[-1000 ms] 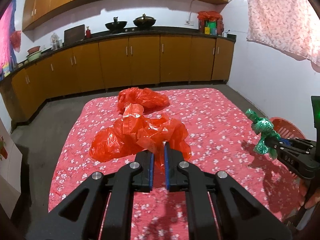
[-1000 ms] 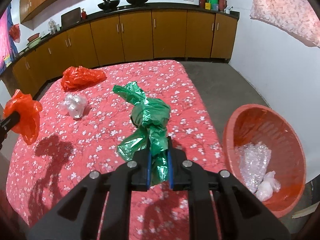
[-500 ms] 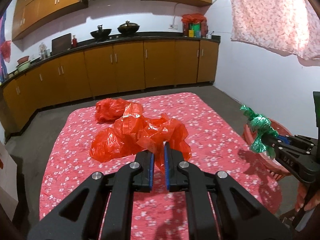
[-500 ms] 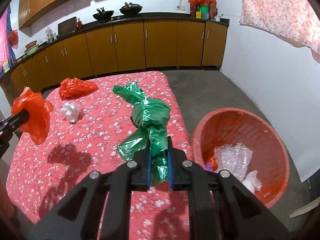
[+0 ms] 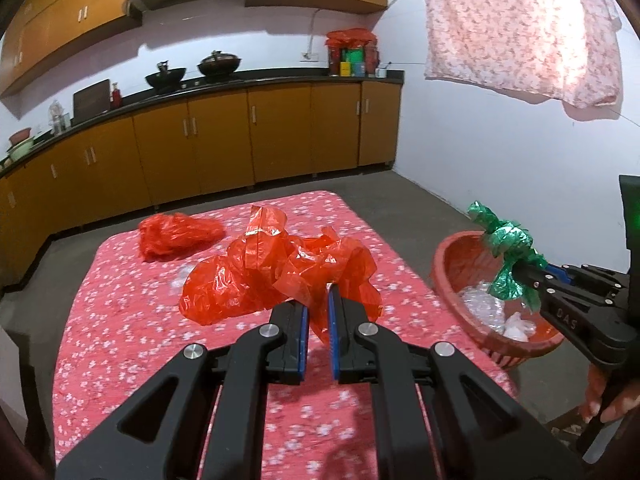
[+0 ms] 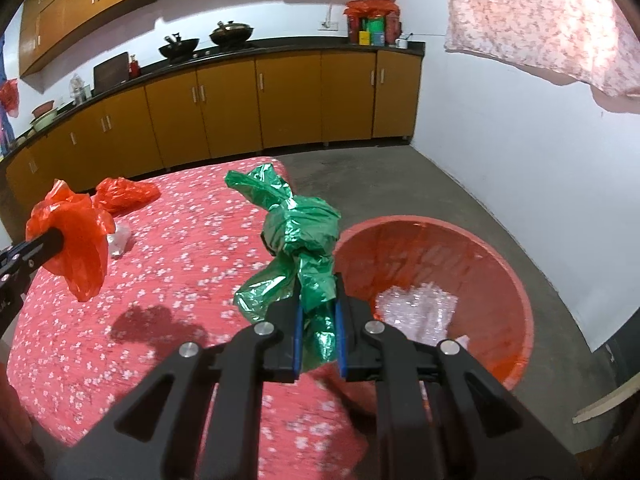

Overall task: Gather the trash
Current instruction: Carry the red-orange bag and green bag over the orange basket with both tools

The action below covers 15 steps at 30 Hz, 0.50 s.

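Left gripper: we pinch the red bag.
Right gripper: we pinch the green bag.
Change: the basket has come nearer; dropping looks next.

Black tongs with blue pads, silver screws, "DAS" lettering

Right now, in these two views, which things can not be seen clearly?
- Left wrist view: the small clear plastic piece on the flowered red tablecloth is blurred, mostly behind the held crumpled red plastic bag.
- Right wrist view: the knotted green plastic bag hides part of the round red plastic basket; its clear contents are too blurred to identify.
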Each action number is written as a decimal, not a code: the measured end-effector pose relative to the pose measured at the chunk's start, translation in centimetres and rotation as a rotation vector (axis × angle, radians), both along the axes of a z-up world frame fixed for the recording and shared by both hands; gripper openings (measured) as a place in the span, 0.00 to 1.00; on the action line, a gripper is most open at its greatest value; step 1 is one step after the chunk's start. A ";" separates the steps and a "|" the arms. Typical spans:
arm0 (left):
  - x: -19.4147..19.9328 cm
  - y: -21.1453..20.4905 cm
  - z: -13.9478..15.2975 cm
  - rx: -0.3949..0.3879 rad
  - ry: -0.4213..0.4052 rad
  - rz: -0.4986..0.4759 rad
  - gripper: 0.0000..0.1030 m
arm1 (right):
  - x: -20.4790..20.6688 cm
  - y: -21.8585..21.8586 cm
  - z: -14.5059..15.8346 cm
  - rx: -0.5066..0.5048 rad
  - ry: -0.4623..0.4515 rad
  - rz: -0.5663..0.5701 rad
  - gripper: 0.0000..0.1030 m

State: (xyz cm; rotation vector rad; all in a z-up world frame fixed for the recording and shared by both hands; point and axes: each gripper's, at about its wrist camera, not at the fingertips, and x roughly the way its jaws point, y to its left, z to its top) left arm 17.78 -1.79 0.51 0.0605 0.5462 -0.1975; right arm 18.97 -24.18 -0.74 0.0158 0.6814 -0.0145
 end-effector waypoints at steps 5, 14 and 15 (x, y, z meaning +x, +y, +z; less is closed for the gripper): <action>0.1 -2.5 -0.1 -0.004 0.004 -0.040 0.08 | -0.6 -2.4 -0.3 0.004 0.002 -0.039 0.14; 0.6 -7.6 -0.7 -0.017 0.023 -0.128 0.08 | -1.2 -7.1 -0.7 0.013 0.002 -0.114 0.14; 0.7 -8.2 -0.8 -0.019 0.025 -0.140 0.08 | -1.3 -7.8 -0.8 0.018 0.001 -0.124 0.14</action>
